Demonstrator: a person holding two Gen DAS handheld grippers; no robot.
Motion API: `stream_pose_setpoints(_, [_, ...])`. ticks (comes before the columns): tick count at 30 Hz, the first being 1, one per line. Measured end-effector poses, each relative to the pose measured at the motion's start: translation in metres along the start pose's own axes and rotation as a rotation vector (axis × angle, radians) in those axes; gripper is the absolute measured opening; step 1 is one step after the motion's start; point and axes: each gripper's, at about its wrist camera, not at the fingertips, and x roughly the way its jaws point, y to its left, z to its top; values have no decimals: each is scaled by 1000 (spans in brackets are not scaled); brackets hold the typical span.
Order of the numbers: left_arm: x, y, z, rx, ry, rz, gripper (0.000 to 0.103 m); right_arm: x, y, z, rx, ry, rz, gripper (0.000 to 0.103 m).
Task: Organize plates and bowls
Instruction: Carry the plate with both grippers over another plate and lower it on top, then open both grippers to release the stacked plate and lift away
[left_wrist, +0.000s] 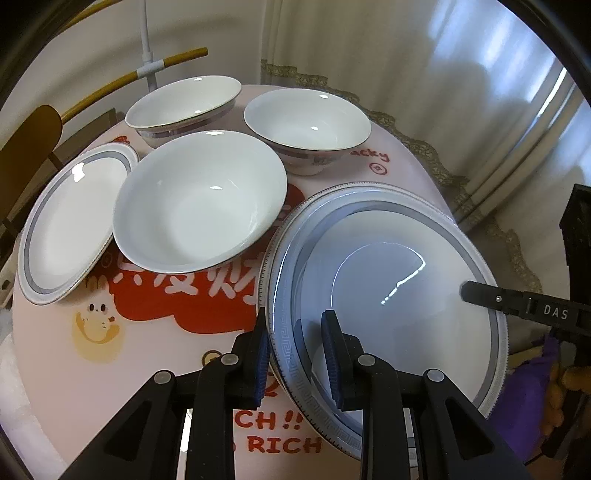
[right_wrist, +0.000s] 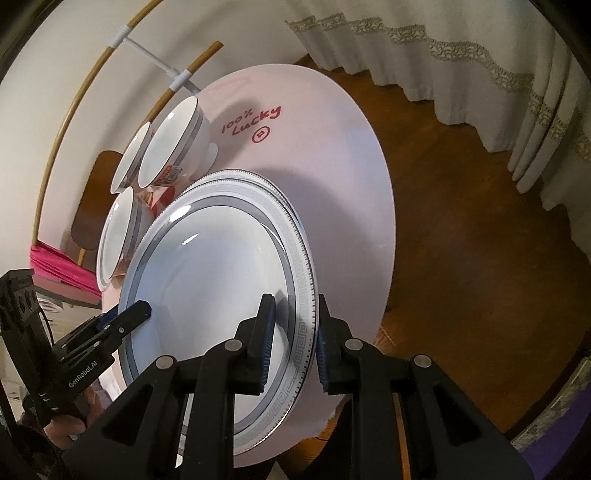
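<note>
A large plate with a grey patterned rim (left_wrist: 388, 280) lies at the right of the round table; it seems to rest on another plate of the same kind. My left gripper (left_wrist: 297, 354) straddles its near rim, jaws not closed tight. My right gripper (right_wrist: 293, 343) straddles the opposite rim (right_wrist: 303, 295) of the same plate; its finger also shows in the left wrist view (left_wrist: 480, 293). Three white bowls stand beyond: one in the middle (left_wrist: 199, 201), two at the back (left_wrist: 183, 101) (left_wrist: 306, 123). A smaller grey-rimmed plate (left_wrist: 72, 221) lies at the left.
The pink printed tablecloth (left_wrist: 155, 354) covers the round table. A wooden chair (left_wrist: 29, 147) stands at the left, a hoop stand (left_wrist: 147, 55) behind the table. Curtains (right_wrist: 480, 55) hang at the right above a wooden floor (right_wrist: 480, 240).
</note>
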Motion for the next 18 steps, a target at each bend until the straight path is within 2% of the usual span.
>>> stream_pose_setpoints(8, [0,-4,-1,11,-8,24,23,2,-4,0,4,-7,37,19])
stream_pose_setpoints(10, [0,-4,-2,19,-6,51,23,2,-6,0,3,-5,44,19])
stream_pose_setpoints(18, [2,-2,-4,11,-7,51,23,4,-8,0,7,-12,59,18])
